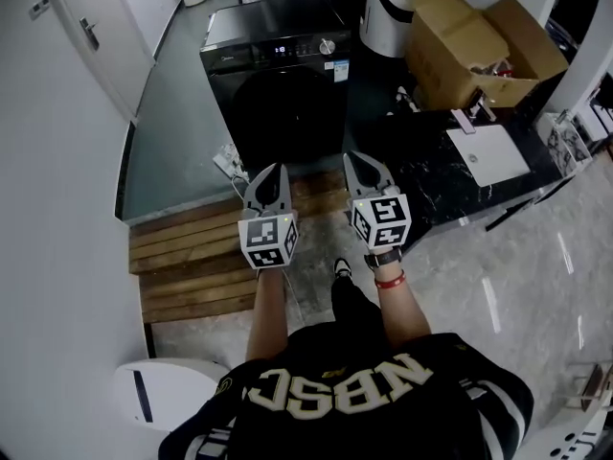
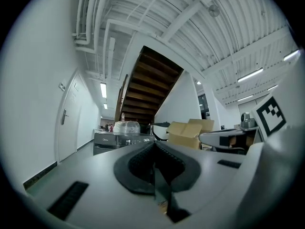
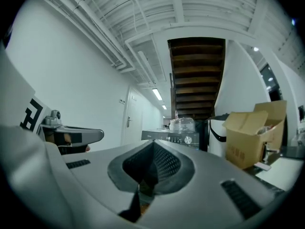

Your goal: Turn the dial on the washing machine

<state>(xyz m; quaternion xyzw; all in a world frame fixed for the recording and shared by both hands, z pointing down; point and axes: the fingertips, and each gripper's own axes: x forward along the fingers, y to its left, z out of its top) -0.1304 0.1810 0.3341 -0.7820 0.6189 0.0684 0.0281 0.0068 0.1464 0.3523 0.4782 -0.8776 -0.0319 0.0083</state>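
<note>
Gaping cardboard box [image 1: 442, 70]: clutter [image 1: 490, 69] inside | left tongs [image 1: 277, 170], right tongs [image 1: 353, 160] closed, empty

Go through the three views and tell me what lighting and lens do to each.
Head view: sharp, evenly lit; light streaks glare on the glossy floor, and the black washer front is nearly featureless. Left gripper view: fisheye with black corners, ceiling pipes bowed, the left tongs soft up close. Right gripper view: same bowing; the dial is tiny but bright.
</note>
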